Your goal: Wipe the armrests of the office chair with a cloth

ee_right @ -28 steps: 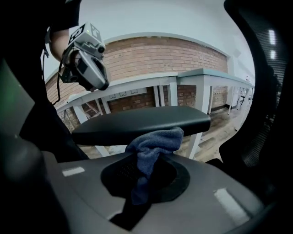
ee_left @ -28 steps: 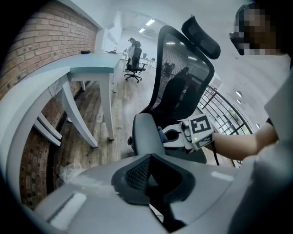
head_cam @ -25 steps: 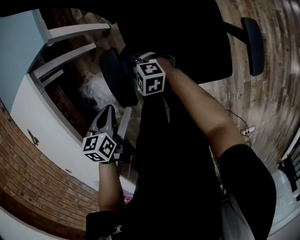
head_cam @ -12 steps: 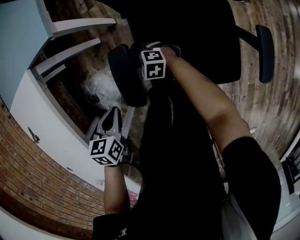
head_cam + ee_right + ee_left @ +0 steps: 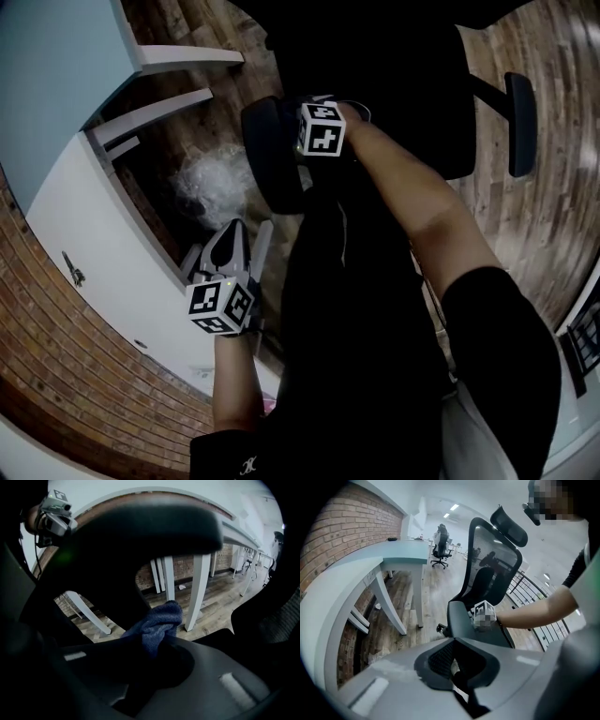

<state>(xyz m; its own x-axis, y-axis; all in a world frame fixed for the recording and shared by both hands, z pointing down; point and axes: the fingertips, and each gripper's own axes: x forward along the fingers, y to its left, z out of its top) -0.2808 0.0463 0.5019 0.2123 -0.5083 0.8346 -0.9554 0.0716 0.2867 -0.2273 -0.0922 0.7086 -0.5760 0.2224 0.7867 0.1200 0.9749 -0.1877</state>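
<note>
The right tongs (image 5: 155, 641), clenching the blue cloth (image 5: 157, 620), are sliding farther along the left armrest (image 5: 272, 155) than a second ago, so wiping is progressing. The right armrest (image 5: 520, 122) is waiting. The left tongs (image 5: 228, 246) are hanging closed and empty beside the white desk (image 5: 94, 225), above the wood floor (image 5: 539, 216).

The cloth (image 5: 157, 623) is dark blue, the armrest (image 5: 272, 155) black. Beside the armrest, a marker cube (image 5: 322, 129) bears black-and-white squares; the floor (image 5: 553, 187) is brown wood-grain

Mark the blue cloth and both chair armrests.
blue cloth (image 5: 157, 620), right gripper view, its bunched middle.
desk-side armrest (image 5: 270, 167), head view, middle of the pad.
far armrest (image 5: 520, 112), head view, middle of the pad.
</note>
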